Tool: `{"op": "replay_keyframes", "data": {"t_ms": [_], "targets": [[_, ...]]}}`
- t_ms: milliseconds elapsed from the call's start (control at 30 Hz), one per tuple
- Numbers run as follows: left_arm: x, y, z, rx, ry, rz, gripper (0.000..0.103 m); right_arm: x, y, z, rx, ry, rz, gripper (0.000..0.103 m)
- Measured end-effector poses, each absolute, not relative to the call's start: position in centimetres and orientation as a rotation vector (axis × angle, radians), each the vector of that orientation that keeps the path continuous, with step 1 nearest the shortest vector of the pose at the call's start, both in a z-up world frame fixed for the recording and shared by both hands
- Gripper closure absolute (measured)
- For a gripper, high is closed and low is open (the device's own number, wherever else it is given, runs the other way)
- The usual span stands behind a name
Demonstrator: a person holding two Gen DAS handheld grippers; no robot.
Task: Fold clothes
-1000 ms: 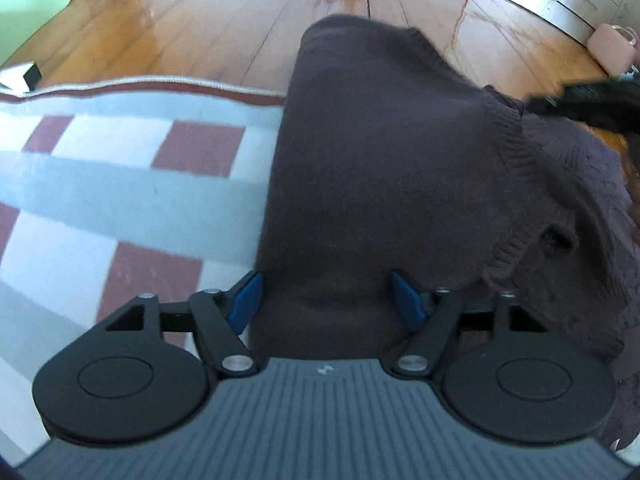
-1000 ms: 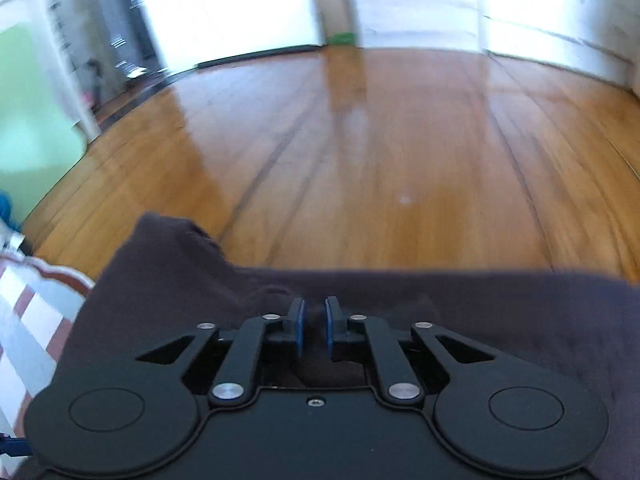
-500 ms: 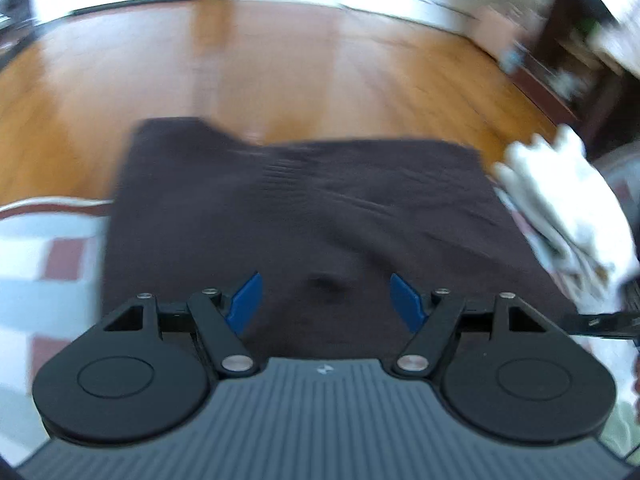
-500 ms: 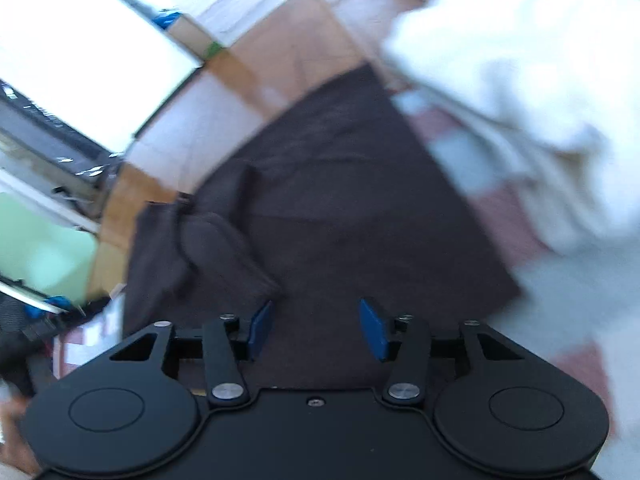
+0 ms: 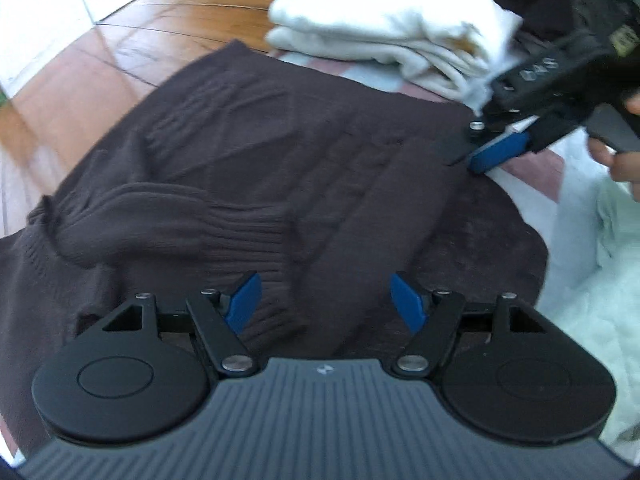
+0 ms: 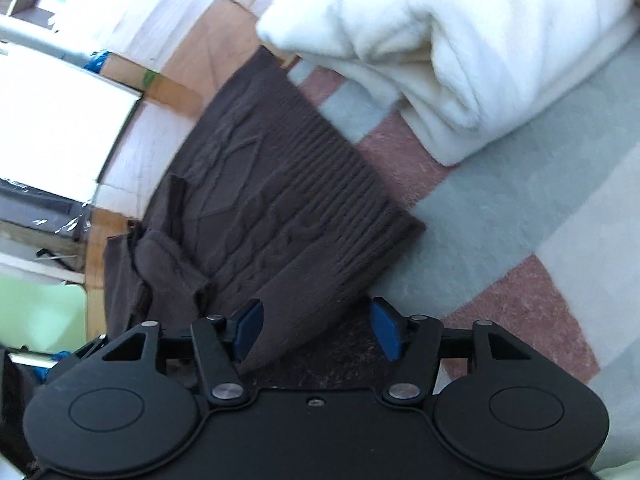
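A dark brown knitted sweater [image 5: 256, 152] lies spread on a checked rug [image 6: 500, 216] of grey-blue and dull red squares, its far edge reaching onto the wooden floor [image 5: 132, 36].

Left wrist view: the left gripper [image 5: 324, 300] points down at the sweater with its blue fingers [image 5: 244, 300] well apart. A ribbed cuff of a folded-in sleeve lies just ahead of the left-hand finger, and a long flat fold of knit runs away between the two fingers; the pads press on nothing.

Ahead and to the right of those fingers, the right gripper [image 5: 494, 150] hovers at the sweater's right edge, held by a hand [image 5: 620, 152].

Right wrist view: the right gripper [image 6: 316, 330] has just been opening; its fingers [image 6: 386, 332] stand apart, with the near corner of the sweater between them, unclamped.

Beyond the fingers to the right, a folded stack of white clothes [image 6: 460, 48] rests on the rug just beside the sweater.
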State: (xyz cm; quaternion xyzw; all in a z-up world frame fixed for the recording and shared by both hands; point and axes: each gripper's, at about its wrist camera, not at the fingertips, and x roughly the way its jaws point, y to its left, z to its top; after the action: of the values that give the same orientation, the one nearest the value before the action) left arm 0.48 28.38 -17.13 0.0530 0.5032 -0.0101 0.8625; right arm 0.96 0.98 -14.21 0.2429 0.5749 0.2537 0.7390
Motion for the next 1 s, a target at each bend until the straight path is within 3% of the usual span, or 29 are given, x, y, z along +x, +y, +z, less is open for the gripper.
{"op": "replay_keyframes", "data": {"t_ms": [67, 200, 267, 300, 333, 433, 633, 833, 933, 1000], "targets": [[1.0, 28.0, -17.8, 0.132, 1.080, -0.023, 0.022, 1.1, 1.1, -14.3, 0.556, 1.244, 0.555, 0.032], [2.0, 28.2, -19.4, 0.134, 1.112, 0.024, 0.021, 2.0, 2.7, -14.1, 0.548, 1.172, 0.538, 0.028], [2.2, 28.8, -19.7, 0.087, 1.102, 0.064, 0.037, 2.5, 4.1, -13.8, 0.475, 1.135, 0.534, 0.053], [2.3, 29.2, -19.5, 0.067, 1.100, 0.092, 0.050, 2.7, 4.7, -13.8, 0.414, 1.132, 0.532, 0.085], [2.5, 29.4, -19.3, 0.055, 1.098, 0.114, 0.063, 2.6, 5.2, -13.7, 0.382, 1.121, 0.518, 0.089], [2.3, 30.4, -18.5, -0.041, 1.065, 0.108, 0.076, 2.2, 5.8, -12.7, 0.388, 1.058, 0.521, 0.091], [0.2, 31.8, -17.3, -0.186, 0.952, 0.058, 0.073, 1.9, 8.5, -7.1, 0.265, 0.883, 0.704, 0.092], [-1.5, 30.0, -13.3, -0.138, 0.749, 0.083, 0.071, 1.6, 11.8, -2.6, 0.228, 0.859, 0.912, 0.092], [-1.0, 29.8, -11.8, -0.137, 0.686, 0.084, 0.055, 1.6, 12.7, -1.2, 0.221, 0.849, 0.977, 0.092], [-0.3, 29.7, -11.4, -0.129, 0.662, 0.092, 0.055, 1.9, 13.1, -0.8, 0.213, 0.847, 1.008, 0.092]]}}
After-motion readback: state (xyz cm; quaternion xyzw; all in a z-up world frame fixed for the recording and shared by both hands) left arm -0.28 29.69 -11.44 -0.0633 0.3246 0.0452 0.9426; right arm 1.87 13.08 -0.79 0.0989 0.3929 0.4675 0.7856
